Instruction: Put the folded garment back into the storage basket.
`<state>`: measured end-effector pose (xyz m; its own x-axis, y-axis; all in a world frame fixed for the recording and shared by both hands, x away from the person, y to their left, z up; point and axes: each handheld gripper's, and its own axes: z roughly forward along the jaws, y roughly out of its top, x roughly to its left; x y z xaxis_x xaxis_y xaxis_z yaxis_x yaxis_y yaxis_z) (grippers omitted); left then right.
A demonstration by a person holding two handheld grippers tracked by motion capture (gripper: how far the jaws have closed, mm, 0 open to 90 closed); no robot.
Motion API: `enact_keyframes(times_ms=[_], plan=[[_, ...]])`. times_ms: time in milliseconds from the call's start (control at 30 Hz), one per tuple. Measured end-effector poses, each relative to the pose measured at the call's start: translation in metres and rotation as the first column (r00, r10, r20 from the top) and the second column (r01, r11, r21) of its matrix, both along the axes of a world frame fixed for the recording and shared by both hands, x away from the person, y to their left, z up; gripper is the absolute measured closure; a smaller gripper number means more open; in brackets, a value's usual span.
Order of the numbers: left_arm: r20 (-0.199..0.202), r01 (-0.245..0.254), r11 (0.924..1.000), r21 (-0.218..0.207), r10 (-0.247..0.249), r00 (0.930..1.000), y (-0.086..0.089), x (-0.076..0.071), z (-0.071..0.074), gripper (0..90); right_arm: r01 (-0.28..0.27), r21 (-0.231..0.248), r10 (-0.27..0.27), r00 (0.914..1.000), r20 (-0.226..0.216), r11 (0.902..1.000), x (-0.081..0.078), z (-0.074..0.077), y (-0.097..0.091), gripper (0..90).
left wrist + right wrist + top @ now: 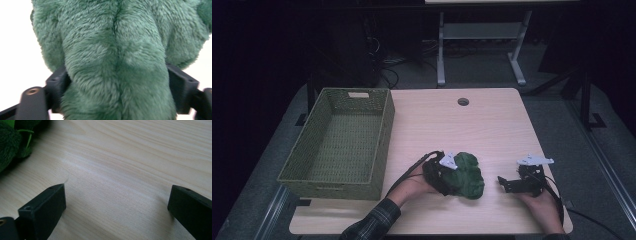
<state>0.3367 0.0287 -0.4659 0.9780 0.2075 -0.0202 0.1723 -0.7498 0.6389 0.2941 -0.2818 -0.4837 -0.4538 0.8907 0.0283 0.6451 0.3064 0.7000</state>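
Green plush toy [468,175]: lies on the table [492,125] at about 6 o'clock, well apart from the basket [339,142] at 9 o'clock.
Left gripper [443,176]: jaws wide, pressed against both flanks of the plush toy.
Right gripper [508,184]: jaws spread, nothing between them, at 3 o'clock of the toy.

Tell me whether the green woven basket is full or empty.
Empty: the high view shows the green woven basket with a bare woven floor, while the green plush toy sits on the table.

From above, my room looks dim, its edges falling into near-black; only the bench [492,125] catches soft light. My left claw's camera is overexposed, background blown white, lower corners blurred. My right claw's view is evenly lit, its nearest parts soft.
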Motion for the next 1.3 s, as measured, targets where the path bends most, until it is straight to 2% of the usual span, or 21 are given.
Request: enact_keyframes(times_ms=[33,167,333,400,567,933,1300], plan=[[-0.003,-0.004,1.0000,-0.005,0.004,1.0000,0.001,0.000,0.000,31.2,0.001,0.000,-0.001,1.0000,0.000,1.0000,0.000,0.000,0.000,1.4],[-0.007,-0.004,1.0000,-0.006,0.004,1.0000,0.005,0.001,0.003,45.9,0.001,0.000,-0.001,1.0000,0.000,1.0000,0.000,0.000,0.000,1.5],[-0.025,0.003,1.0000,-0.005,-0.003,0.9997,0.007,0.002,0.005,59.8,0.002,0.000,-0.002,1.0000,0.000,1.0000,0.000,0.000,0.000,1.5],[-0.047,-0.004,0.9999,-0.012,0.004,0.9989,0.008,0.002,0.005,64.0,0.002,0.000,-0.002,1.0000,0.000,1.0000,0.000,0.000,0.000,1.5],[-0.076,-0.031,0.9993,-0.019,0.030,0.9967,0.009,0.004,0.006,65.2,0.002,0.000,-0.002,1.0000,0.000,1.0000,0.000,0.000,0.000,1.5],[-0.087,-0.034,0.9994,-0.006,0.033,0.9957,0.008,-0.001,0.015,65.4,0.002,0.000,-0.002,1.0000,0.001,1.0000,0.000,0.000,0.000,1.5],[-0.100,-0.042,0.9986,-0.033,0.039,0.9943,0.013,-0.003,0.034,65.0,0.001,0.000,-0.001,1.0000,0.000,1.0000,0.000,0.000,0.000,1.5]])
